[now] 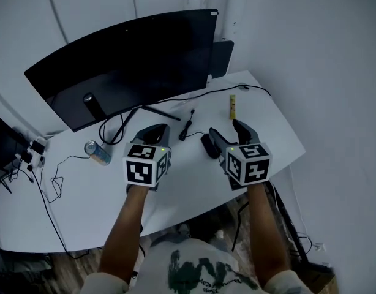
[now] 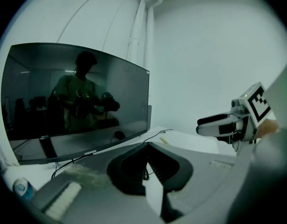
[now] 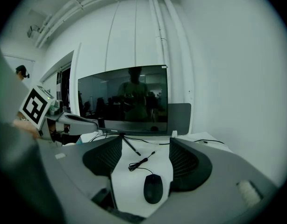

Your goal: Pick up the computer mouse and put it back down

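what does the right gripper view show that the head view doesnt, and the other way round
Only the right gripper view: the computer mouse in full, lying untouched between the right gripper's open jaws, and a person's reflection in the monitor. Only the head view: that gripper's marker cube and the person's forearms. Both: the monitor, the loose cable, the left gripper.

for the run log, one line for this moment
phase: pre-grasp | right gripper: open, mouse between jaws, not gripped | left gripper: shut, empty

mouse [image 3: 153,189]: black | desk [image 1: 84,207]: white | monitor [image 1: 127,66]: black | marker cubes [image 1: 248,163]: black-white squares | stick [image 1: 233,106]: yellow
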Demonstrator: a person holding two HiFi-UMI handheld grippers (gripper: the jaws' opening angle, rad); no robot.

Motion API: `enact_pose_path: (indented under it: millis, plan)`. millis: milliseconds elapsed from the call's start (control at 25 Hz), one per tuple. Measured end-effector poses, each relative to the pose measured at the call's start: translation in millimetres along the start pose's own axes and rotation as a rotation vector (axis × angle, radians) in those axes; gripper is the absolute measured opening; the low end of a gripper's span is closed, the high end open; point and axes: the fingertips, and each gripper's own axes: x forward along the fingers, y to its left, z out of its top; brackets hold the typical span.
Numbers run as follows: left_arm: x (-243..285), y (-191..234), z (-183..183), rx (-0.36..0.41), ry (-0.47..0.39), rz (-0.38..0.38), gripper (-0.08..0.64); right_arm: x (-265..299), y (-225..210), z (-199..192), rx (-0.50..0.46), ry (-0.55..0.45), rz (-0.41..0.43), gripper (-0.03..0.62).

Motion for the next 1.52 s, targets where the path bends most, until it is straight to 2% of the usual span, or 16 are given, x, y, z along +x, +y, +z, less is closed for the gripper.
enact_pose_path:
  millis: [280,720,1080,1520]
  plan:
    - [5.0,-9.1,7.8,-0.025,-0.037,0.109,0.002,8.5,-22.1,0.4,-0.016,0.008,0.091,0.302]
    - [13.6,-17.6,-1.2,-0.055,-0.017,0.232,0.002,27.2,-39.4,-26.1,-0.045,0.089,0.209,0.302]
    - [28.6,-19.4,-27.0,-0.078,0.023,0.227,0.002,50.9,-37.1,-64.6,-0.033,0.184,0.235,0.304]
    - [56.2,-6.9,-63.5,-0.108,0.069,0.171,0.002,89.0,-32.6,-124.5,-0.026,0.312,0.206,0.333]
